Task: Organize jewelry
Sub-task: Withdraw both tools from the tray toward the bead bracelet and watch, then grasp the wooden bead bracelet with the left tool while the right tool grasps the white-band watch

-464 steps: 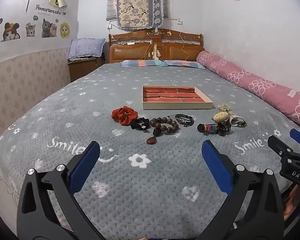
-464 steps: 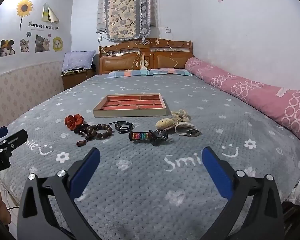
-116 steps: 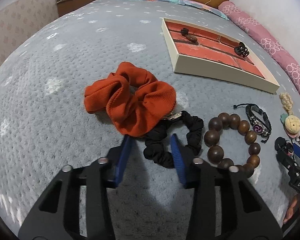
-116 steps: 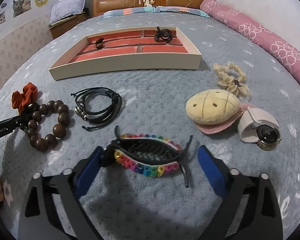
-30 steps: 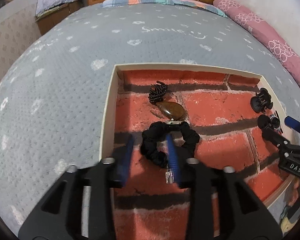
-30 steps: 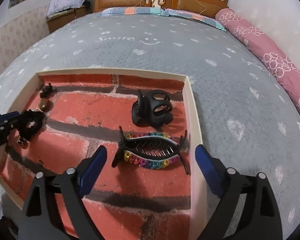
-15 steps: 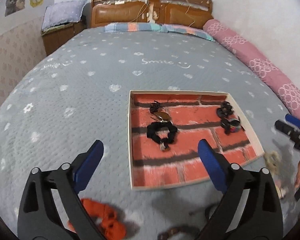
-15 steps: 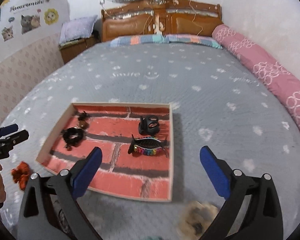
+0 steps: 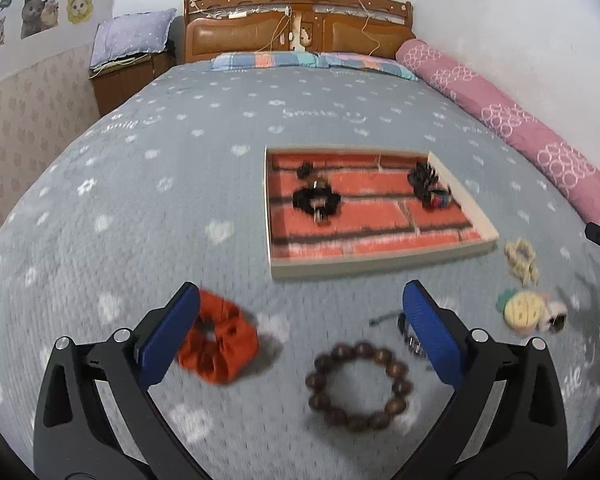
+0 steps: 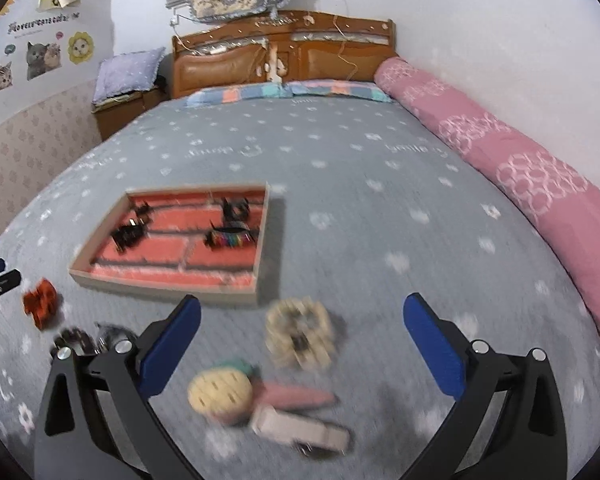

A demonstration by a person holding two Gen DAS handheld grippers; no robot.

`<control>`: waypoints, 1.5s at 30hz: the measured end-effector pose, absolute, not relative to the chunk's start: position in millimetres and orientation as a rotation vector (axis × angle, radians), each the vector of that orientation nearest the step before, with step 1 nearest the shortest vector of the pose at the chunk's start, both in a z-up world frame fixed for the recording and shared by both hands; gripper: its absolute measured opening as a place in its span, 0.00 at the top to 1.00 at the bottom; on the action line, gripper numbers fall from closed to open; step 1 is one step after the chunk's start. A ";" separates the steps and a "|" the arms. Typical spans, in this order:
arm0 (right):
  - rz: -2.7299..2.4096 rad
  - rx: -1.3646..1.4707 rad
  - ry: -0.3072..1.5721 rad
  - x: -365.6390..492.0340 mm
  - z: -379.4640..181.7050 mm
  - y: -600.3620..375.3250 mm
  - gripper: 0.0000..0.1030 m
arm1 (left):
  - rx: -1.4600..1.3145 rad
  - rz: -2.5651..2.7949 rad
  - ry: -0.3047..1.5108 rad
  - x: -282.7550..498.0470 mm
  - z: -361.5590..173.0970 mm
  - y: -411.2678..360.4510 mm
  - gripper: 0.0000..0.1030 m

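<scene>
The brick-patterned tray (image 9: pixel 364 262) lies on the grey bedspread and holds a black scrunchie (image 9: pixel 316 200), a small pendant (image 9: pixel 305 169), a black claw clip (image 9: pixel 422 174) and a rainbow clip (image 10: pixel 230 238). My left gripper (image 9: pixel 300 336) is open and empty, above an orange scrunchie (image 9: pixel 216 344) and a wooden bead bracelet (image 9: pixel 358 386). My right gripper (image 10: pixel 300 338) is open and empty, above a beige scrunchie (image 10: pixel 300 330), a yellow plush clip (image 10: pixel 222 394) and a white strap (image 10: pixel 300 430). The tray also shows in the right wrist view (image 10: pixel 164 284).
A black cord bracelet (image 9: pixel 408 334) lies partly hidden behind my left gripper's right finger. A pink bolster (image 10: pixel 540 188) runs along the bed's right side. The wooden headboard (image 9: pixel 296 28) and pillows stand at the far end. A nightstand (image 9: pixel 120 76) stands to the left.
Both grippers have pulled back from the tray toward the near end of the bed. The loose items on the bedspread have come into view under them. Both stay open and empty.
</scene>
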State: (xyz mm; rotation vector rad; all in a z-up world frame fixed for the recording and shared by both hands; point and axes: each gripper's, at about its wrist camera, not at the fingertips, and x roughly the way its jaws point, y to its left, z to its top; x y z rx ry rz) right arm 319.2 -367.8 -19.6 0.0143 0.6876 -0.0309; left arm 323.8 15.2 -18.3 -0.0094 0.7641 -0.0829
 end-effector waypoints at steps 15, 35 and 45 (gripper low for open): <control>-0.122 -0.027 0.751 262.8 -104.1 -386.7 0.04 | -0.035 -0.057 0.870 293.6 -99.3 22.6 0.05; -0.108 -0.012 0.818 294.3 -128.0 -385.0 0.38 | -0.081 -0.096 0.943 319.7 -122.0 12.0 0.37; -0.079 0.005 0.796 293.8 -125.4 -381.1 0.63 | -0.062 -0.110 0.950 328.8 -122.7 6.3 0.68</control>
